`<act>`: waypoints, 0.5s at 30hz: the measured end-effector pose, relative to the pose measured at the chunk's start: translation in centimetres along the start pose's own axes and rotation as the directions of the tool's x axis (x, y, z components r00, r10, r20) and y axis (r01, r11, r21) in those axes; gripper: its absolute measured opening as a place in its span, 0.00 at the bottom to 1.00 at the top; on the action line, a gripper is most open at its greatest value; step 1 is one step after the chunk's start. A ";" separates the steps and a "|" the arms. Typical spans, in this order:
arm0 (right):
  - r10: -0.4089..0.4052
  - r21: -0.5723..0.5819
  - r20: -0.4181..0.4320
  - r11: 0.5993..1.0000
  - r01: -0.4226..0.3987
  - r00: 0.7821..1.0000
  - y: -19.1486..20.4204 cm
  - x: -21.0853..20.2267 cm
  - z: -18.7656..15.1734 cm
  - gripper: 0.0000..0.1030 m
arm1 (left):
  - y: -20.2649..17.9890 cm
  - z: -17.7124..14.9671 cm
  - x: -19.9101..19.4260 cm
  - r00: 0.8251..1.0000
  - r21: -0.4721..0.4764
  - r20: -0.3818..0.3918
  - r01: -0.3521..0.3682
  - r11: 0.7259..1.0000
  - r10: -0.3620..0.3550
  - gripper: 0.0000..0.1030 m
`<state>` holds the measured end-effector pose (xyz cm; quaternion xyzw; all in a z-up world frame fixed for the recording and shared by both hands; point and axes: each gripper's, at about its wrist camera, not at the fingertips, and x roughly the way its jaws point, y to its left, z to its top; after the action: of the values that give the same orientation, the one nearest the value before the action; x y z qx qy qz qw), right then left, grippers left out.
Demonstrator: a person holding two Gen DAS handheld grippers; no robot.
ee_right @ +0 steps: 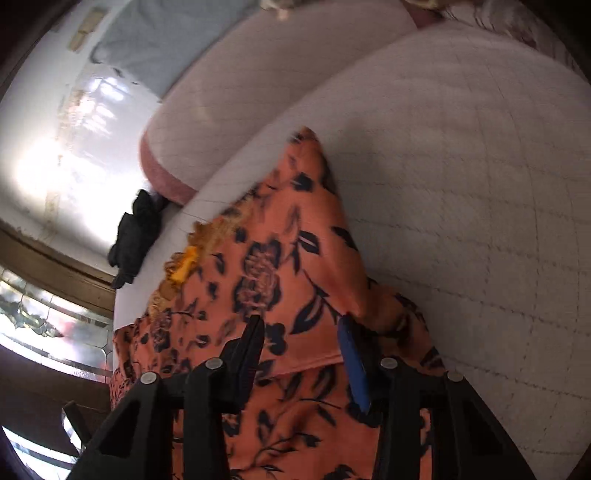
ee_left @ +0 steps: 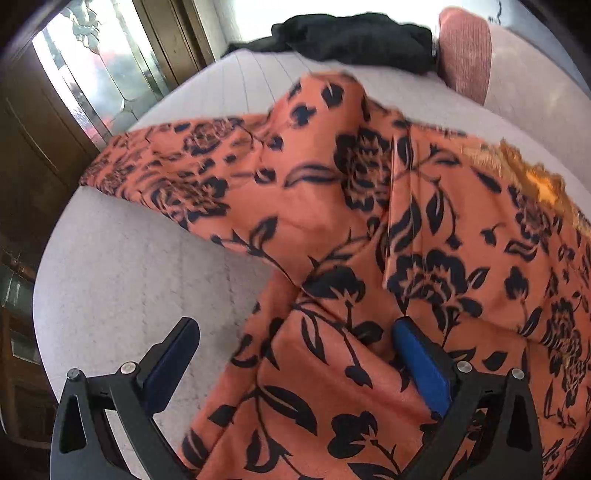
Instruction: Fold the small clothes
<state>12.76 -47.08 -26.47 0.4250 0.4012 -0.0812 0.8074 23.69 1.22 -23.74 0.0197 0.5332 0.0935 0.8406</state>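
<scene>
An orange garment with a black flower print (ee_left: 332, 206) lies partly folded on a pale quilted bed (ee_left: 122, 280). It also shows in the right wrist view (ee_right: 280, 266), with yellow lace trim (ee_right: 184, 262) at its far edge. My left gripper (ee_left: 295, 332) is open wide just above the cloth, its blue-padded right finger (ee_left: 421, 365) touching a fold. My right gripper (ee_right: 303, 332) is open over the garment, its fingers on either side of a cloth ridge.
A black garment (ee_left: 351, 35) lies at the far edge of the bed beside a pink-trimmed pillow (ee_left: 465, 51). A dark wooden cabinet with glass doors (ee_left: 92, 74) stands to the left. The bed (ee_right: 461, 184) extends to the right.
</scene>
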 end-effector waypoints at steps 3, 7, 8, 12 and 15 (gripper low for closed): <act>0.015 -0.020 0.024 1.000 -0.015 1.000 0.7 -1.1 0.5 0.32 | 1.0 0.5 -1.2 0.999 -0.048 0.034 0.036 0.998 -0.035 1.00; 0.115 -0.212 0.080 0.973 -0.095 0.990 5.5 -4.0 -0.7 0.32 | 5.0 1.3 -3.7 0.990 -0.171 0.131 0.081 0.982 -0.059 1.00; 0.134 -0.244 0.069 0.963 -0.113 0.989 6.6 -4.4 -1.3 0.32 | 6.6 1.5 -4.0 0.988 -0.223 0.154 0.060 0.973 -0.026 1.00; 0.154 -0.335 0.025 0.932 -0.137 0.988 9.1 -4.0 -3.4 0.34 | 13.4 2.8 -2.8 0.989 -0.430 0.145 0.032 0.902 0.035 1.00; 0.128 -0.394 -0.005 0.911 -0.119 0.992 10.4 -3.0 -4.7 0.34 | 18.5 2.9 -0.2 0.990 -0.577 0.133 0.118 0.808 -0.050 1.00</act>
<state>12.95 -37.64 -19.41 0.2779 0.3730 0.0477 0.8840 23.74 19.51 -19.84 -0.2573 0.4318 0.2137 0.8377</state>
